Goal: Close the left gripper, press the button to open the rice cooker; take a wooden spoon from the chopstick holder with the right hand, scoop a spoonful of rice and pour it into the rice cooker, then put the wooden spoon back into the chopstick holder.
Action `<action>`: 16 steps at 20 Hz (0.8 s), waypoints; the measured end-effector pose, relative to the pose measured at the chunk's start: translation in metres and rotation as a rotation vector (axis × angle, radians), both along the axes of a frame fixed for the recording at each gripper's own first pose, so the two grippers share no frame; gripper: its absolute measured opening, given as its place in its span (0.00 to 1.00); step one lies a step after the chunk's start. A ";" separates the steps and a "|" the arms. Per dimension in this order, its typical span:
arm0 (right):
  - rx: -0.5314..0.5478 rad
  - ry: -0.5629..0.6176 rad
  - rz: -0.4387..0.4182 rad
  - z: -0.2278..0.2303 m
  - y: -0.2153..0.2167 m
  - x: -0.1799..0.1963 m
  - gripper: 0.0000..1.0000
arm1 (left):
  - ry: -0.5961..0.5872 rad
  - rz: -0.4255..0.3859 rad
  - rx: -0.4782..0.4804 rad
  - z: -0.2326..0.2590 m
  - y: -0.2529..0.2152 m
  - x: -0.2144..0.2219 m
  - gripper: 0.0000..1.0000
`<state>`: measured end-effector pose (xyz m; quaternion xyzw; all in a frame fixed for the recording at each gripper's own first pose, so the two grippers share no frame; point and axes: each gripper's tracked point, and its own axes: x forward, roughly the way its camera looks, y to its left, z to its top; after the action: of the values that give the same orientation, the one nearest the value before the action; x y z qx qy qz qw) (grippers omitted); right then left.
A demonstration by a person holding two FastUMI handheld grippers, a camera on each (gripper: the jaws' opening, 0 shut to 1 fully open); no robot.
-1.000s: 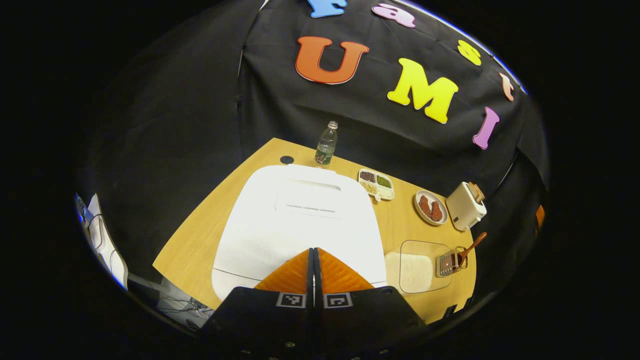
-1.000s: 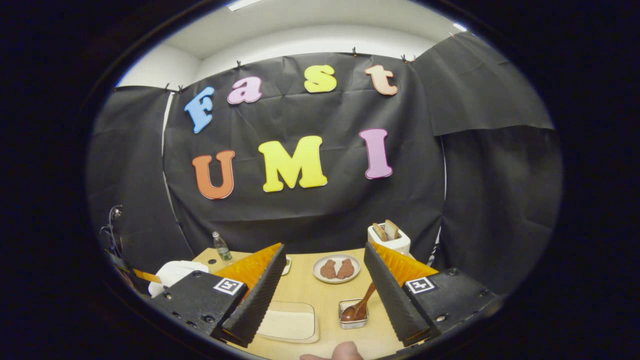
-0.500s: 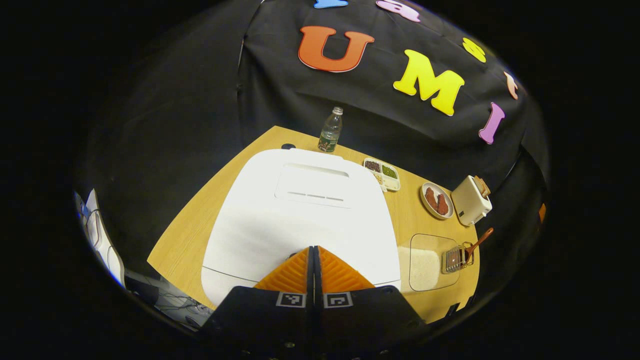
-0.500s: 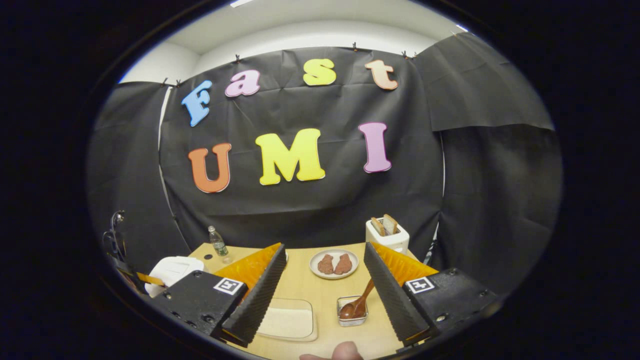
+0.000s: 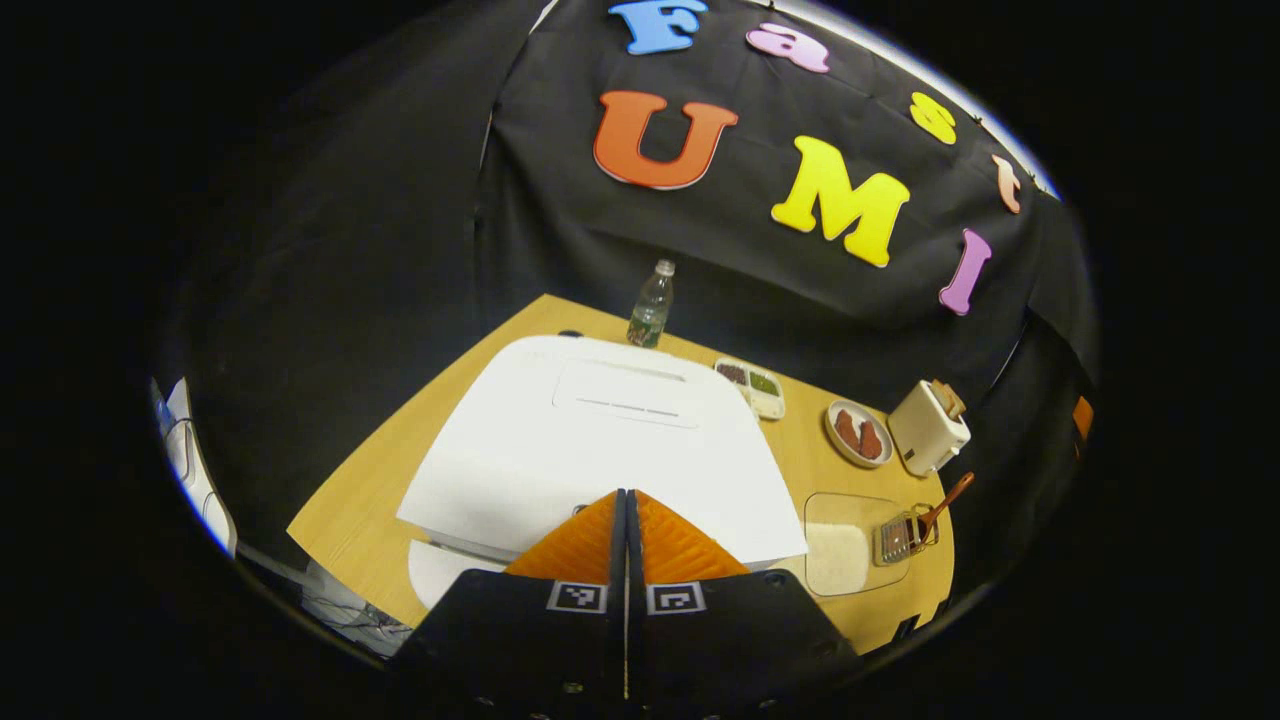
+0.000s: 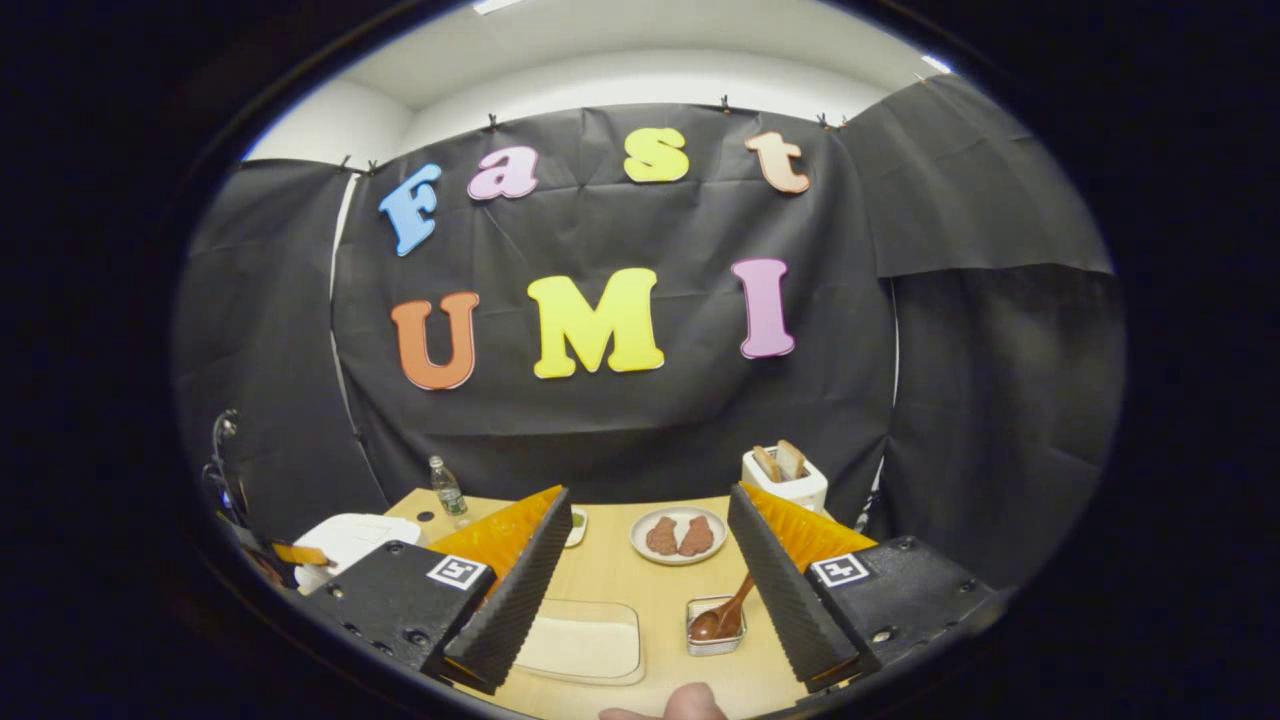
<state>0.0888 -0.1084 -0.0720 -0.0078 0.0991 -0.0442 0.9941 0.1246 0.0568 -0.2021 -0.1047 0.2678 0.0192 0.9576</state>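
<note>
Left gripper (image 5: 626, 497) has its fingers pressed together, tips at the front edge of the white rice cooker (image 5: 600, 440), whose lid stands slightly lifted at the front. Right gripper (image 6: 648, 530) hangs spread wide, empty, above the table (image 6: 610, 580). Wooden spoon (image 6: 726, 609) leans in the chopstick holder (image 6: 716, 626), beside the clear rice tray (image 6: 585, 645). Spoon looks light, stiff and smooth; the slim upper handle, clear of the holder's rim, seems the best place to pinch.

Your left claw (image 5: 626, 505) points downward with its two orange fingers pressed flat together, nothing between them. Your right claw (image 6: 648, 560) is held level, fingers spread wide and empty; a fingertip (image 6: 692, 703) of yours shows beneath it.
</note>
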 end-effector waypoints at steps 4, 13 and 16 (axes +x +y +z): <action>-0.033 -0.047 0.015 0.020 0.000 -0.005 1.00 | -0.195 0.034 0.115 0.073 0.010 0.019 0.07; -0.015 -0.091 -0.022 0.038 -0.028 -0.016 0.96 | -0.423 0.046 0.144 0.165 -0.014 0.012 0.98; -0.021 -0.087 -0.019 0.038 -0.035 -0.019 1.00 | -0.460 0.061 0.163 0.182 -0.017 -0.006 0.94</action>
<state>0.0699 -0.1431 -0.0341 -0.0153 0.0556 -0.0550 0.9968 0.1186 0.0395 -0.0204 -0.0369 0.0371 0.0451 0.9976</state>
